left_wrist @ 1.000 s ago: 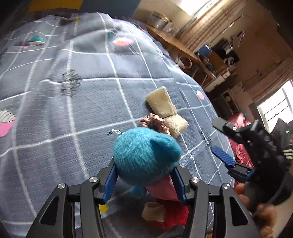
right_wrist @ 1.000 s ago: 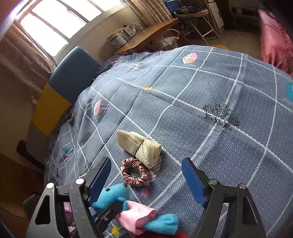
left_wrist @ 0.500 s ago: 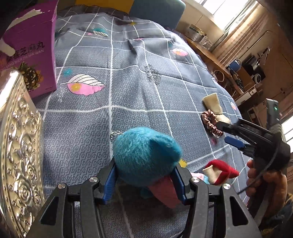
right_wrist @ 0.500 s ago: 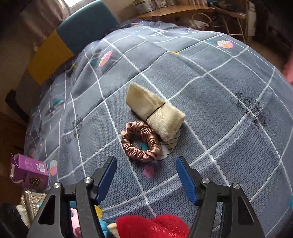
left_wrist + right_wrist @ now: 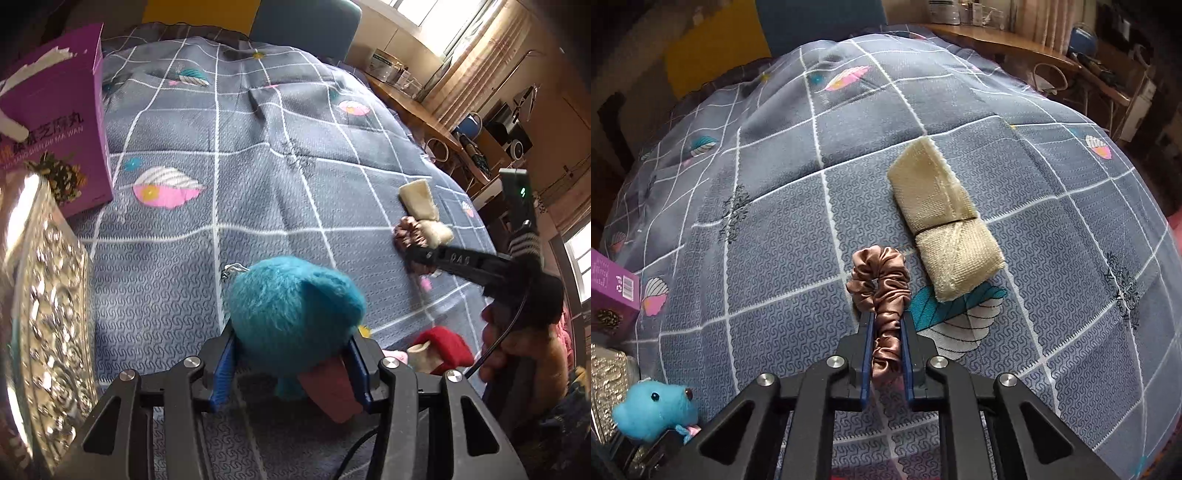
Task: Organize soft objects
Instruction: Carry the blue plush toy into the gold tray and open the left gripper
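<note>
On the grey grid-patterned bedspread (image 5: pixel 775 221), the pick-up step is in hand for two soft items at once. The right gripper (image 5: pixel 885 325) has just been closing and now pinches the brown satin scrunchie (image 5: pixel 882 291) between narrow jaws; the scrunchie lies on the cover just beside the beige rolled mesh cloth (image 5: pixel 942 218). The left gripper (image 5: pixel 291 354) clamps the blue plush toy (image 5: pixel 291 306) at about half width. The next move, by judgement, calls for lifting the scrunchie clear without dragging the cloth, then carrying both items toward a container. A silver embossed box (image 5: pixel 40 314) and a purple cardboard carton (image 5: pixel 55 118) stand at the left; their contents cannot be seen.
</note>
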A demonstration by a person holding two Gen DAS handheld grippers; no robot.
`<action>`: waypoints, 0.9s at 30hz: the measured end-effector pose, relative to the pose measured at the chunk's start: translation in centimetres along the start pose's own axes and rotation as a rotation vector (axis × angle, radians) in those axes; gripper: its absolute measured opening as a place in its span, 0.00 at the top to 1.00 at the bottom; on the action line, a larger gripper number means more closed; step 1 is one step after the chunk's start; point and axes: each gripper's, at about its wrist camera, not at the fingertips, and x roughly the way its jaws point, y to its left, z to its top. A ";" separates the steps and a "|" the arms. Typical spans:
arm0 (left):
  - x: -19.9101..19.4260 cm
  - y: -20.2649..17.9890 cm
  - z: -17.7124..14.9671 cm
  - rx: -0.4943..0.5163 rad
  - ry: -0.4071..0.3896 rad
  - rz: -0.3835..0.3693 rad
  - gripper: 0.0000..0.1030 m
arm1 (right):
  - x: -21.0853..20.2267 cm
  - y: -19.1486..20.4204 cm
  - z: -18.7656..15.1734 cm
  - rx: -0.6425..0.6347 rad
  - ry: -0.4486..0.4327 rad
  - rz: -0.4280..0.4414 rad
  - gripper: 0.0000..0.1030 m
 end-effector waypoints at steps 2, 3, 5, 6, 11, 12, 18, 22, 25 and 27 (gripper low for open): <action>-0.8 -0.5 1.3 0.005 -0.021 0.002 0.50 | 0.3 0.6 -0.3 0.004 0.033 0.050 0.87; -1.3 -0.8 2.2 0.011 -0.033 0.002 0.50 | 0.5 0.7 -0.5 0.004 0.053 0.064 0.87; -2.1 -1.4 4.0 0.018 -0.056 0.003 0.50 | 0.4 1.3 -0.6 -0.022 0.047 0.044 0.86; -2.4 -1.7 5.2 0.019 -0.064 0.005 0.50 | 0.4 1.4 -0.7 -0.031 0.049 0.041 0.86; -5.0 -2.0 11.9 0.034 -0.137 0.056 0.50 | 0.6 1.8 -0.9 -0.040 0.058 0.049 0.83; -5.6 -1.8 13.3 0.035 -0.154 0.076 0.50 | 0.7 1.8 -0.8 -0.043 0.057 0.047 0.83; -11.6 4.3 19.9 -0.032 -0.287 0.248 0.50 | 1.0 2.8 -0.7 -0.109 0.046 0.009 0.83; -16.5 11.5 20.4 -0.113 -0.361 0.382 0.50 | 1.2 3.9 -0.8 -0.169 0.030 -0.025 0.81; -19.8 17.1 18.5 -0.184 -0.392 0.461 0.50 | 1.3 4.5 -1.0 -0.212 0.017 -0.052 0.81; -21.7 20.5 16.2 -0.229 -0.401 0.497 0.50 | 1.3 4.8 -1.1 -0.234 0.009 -0.068 0.81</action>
